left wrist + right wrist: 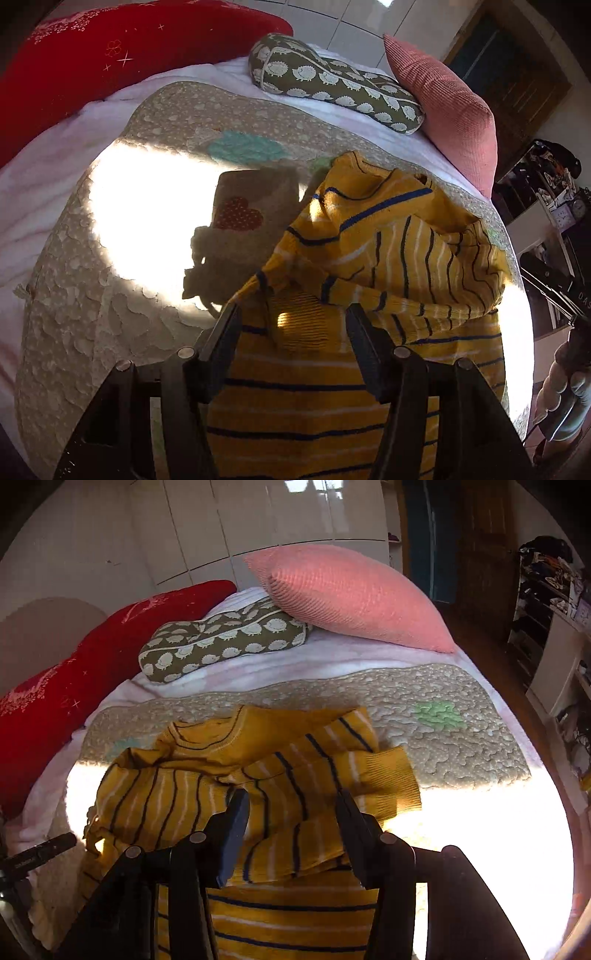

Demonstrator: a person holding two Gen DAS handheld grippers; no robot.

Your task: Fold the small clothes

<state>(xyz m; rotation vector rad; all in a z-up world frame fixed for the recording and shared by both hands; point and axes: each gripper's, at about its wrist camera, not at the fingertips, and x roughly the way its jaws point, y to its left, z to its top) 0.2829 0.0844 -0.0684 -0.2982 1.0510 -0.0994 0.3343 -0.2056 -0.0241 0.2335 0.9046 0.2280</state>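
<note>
A small yellow sweater (388, 258) with dark blue and white stripes lies crumpled on a beige quilt (110, 295) on a bed. Its sleeves are folded over the body. My left gripper (293, 314) is open just above the sweater's left part, a ribbed cuff between its fingers. The sweater also shows in the right wrist view (258, 775), with a ribbed cuff (391, 779) at the right. My right gripper (293, 801) is open over a folded sleeve, jaws wide apart.
A red cushion (110, 55), a hedgehog-print pillow (332, 81) and a pink cushion (450, 107) lie at the bed's head. Bright sunlight crosses the quilt (461, 731). Cluttered shelves (546, 590) stand at the right. A dark device (37, 853) sits at the left edge.
</note>
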